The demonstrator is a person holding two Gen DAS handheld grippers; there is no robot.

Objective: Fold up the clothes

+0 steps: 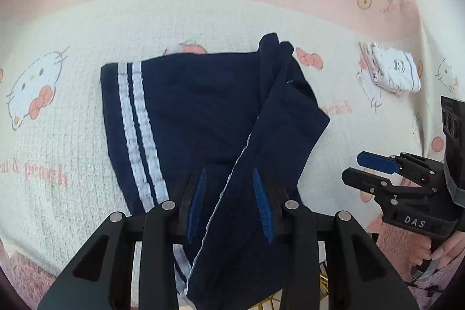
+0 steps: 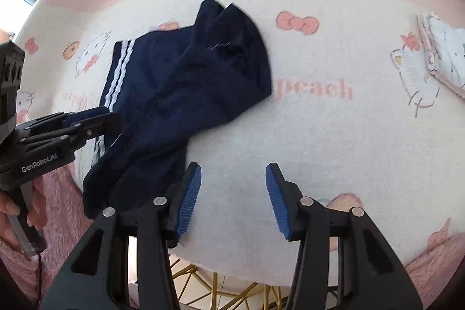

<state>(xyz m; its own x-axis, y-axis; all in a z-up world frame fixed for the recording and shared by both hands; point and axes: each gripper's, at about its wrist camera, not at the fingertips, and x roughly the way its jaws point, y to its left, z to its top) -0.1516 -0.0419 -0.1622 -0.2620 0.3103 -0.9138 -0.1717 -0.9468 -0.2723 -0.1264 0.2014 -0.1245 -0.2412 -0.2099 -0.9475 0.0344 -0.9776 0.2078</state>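
The left gripper hangs over the navy garment with its jaws apart, gripping nothing. The right gripper (also with jaws apart and empty) hangs over bare blanket just beside the garment. The garment lies half folded on the cartoon-cat blanket, near a small white folded piece.

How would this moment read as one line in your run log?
task: fold clothes | navy shorts: crumpled on blanket | left gripper: open above shorts | right gripper: open, empty
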